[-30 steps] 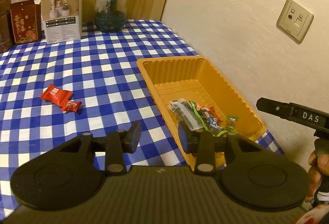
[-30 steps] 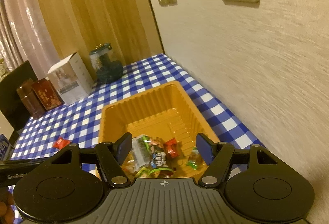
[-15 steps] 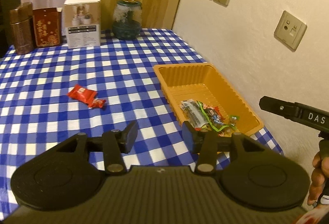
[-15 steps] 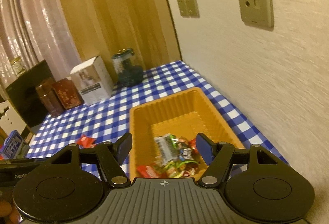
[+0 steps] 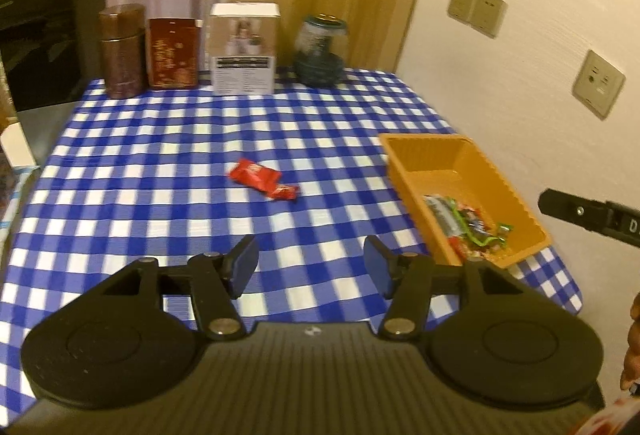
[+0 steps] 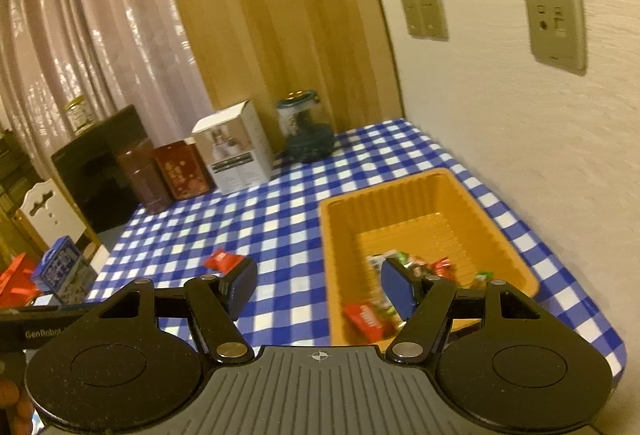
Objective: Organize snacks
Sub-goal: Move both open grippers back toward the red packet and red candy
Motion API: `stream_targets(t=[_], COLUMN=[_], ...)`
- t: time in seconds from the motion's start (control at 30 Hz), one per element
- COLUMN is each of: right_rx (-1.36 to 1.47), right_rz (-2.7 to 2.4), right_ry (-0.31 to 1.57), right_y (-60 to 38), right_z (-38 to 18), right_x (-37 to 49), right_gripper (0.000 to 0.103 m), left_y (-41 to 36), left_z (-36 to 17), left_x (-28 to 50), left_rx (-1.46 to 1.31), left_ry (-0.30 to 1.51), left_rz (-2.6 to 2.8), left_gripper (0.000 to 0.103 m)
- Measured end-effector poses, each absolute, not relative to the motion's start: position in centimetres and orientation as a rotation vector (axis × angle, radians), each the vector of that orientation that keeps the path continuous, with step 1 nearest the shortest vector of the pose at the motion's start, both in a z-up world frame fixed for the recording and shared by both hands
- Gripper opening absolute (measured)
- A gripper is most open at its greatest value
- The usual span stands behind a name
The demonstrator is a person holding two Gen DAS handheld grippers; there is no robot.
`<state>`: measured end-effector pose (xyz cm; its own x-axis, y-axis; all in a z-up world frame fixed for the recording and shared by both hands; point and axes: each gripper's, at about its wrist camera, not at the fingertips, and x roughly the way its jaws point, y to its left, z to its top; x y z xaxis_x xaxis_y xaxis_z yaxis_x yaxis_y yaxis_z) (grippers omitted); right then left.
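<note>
On the checked tablecloth (image 5: 160,163), red snack packets (image 5: 262,180).

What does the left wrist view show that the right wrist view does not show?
Only the left wrist view: the small red candy beside the red packet, and the open left gripper, its fingers just opened wider, nothing between them.
Only the right wrist view: the blue carton beyond the table edge, and the open, empty right gripper.
Both: the red packet, the orange tray with snacks, and the white box.
</note>
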<state>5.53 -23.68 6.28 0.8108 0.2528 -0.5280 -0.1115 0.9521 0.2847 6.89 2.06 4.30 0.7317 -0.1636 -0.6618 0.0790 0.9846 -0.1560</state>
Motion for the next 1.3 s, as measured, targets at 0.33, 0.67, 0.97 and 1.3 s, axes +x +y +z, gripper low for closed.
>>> stream_targets(t=[0.33, 0.67, 0.97, 1.3], right_rx=[0.217, 0.143, 0.048, -0.068], right_rz=[0.265, 0.344, 0.424, 0.487], right_ry=[0.605, 0.630, 0.666, 0.704], right_y=[-20.9, -18.2, -14.3, -10.7], right_z=[5.9, 4.4, 0.7, -4.9], right_x=[5.9, 8.2, 12.5, 18.8], right_gripper=[0.069, 0.069, 0.069, 0.069], left_y=[4.4, 6.4, 8.4, 9.2], left_z=[4.6, 3.2, 0.6, -3.2], left_x=[6.7, 8.4, 12.2, 17.8], left_rx=[-0.111, -0.093, -0.104, -0.120], left_ry=[0.732, 0.754, 0.770, 0.773], left_rz=[-0.084, -0.038, 0.009, 0.042], left_gripper=[0.062, 0.067, 0.069, 0.074])
